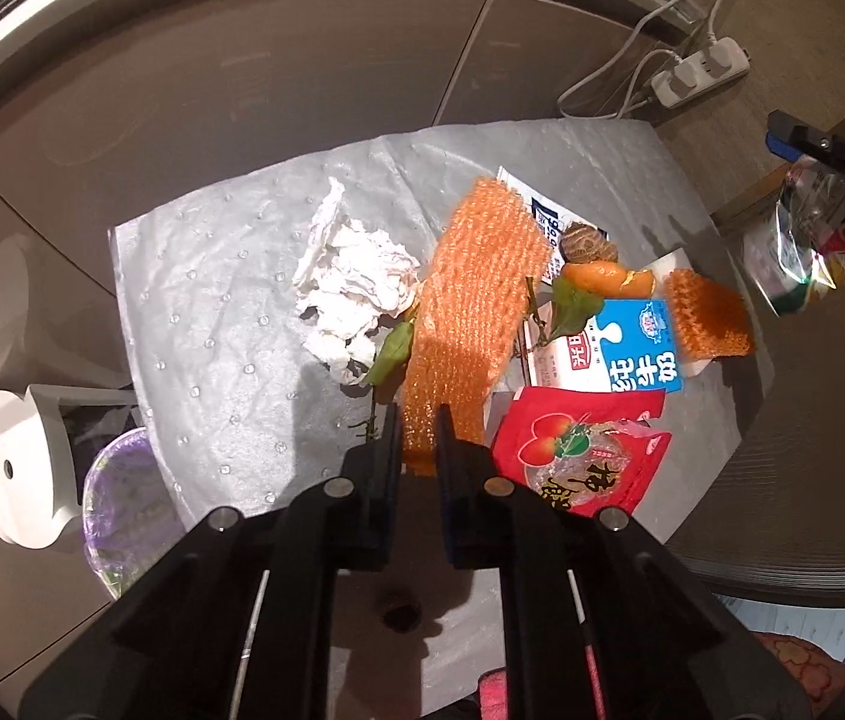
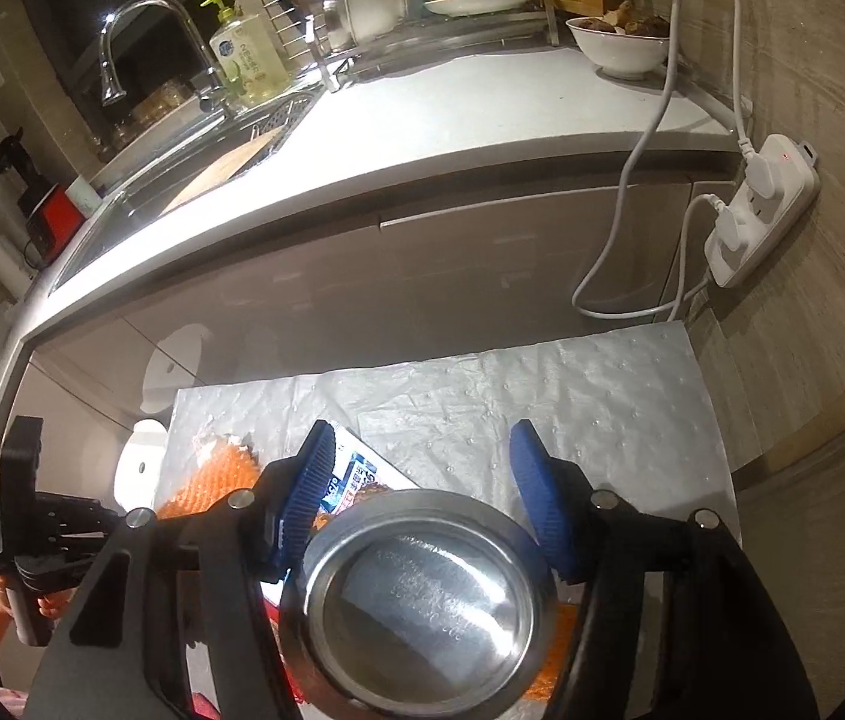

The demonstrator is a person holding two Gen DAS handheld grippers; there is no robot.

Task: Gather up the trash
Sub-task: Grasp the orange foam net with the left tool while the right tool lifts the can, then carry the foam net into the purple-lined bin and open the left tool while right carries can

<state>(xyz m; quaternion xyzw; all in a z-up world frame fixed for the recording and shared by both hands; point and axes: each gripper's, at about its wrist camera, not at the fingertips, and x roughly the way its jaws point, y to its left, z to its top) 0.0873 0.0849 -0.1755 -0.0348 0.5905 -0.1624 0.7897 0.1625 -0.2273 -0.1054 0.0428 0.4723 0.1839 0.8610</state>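
Note:
My left gripper (image 1: 416,420) points down at the white mat (image 1: 224,300) and is shut on the near end of a long orange foam net (image 1: 470,300). Around the net lie a crumpled white tissue (image 1: 356,282), a blue and white milk carton (image 1: 620,354), a red snack bag (image 1: 578,456), orange peel (image 1: 608,276) and a smaller orange net piece (image 1: 710,318). My right gripper (image 2: 425,462) holds a shiny metal can (image 2: 422,588) between its blue pads (image 2: 314,480), above the mat's right side. The can (image 1: 812,240) also shows at the right edge of the left wrist view.
A bin with a purple liner (image 1: 122,498) and its white lid (image 1: 20,468) stand left of the mat. A white power strip (image 2: 764,204) with trailing cables lies at the back right. Grey cabinet doors (image 2: 482,252) under a worktop close off the far side.

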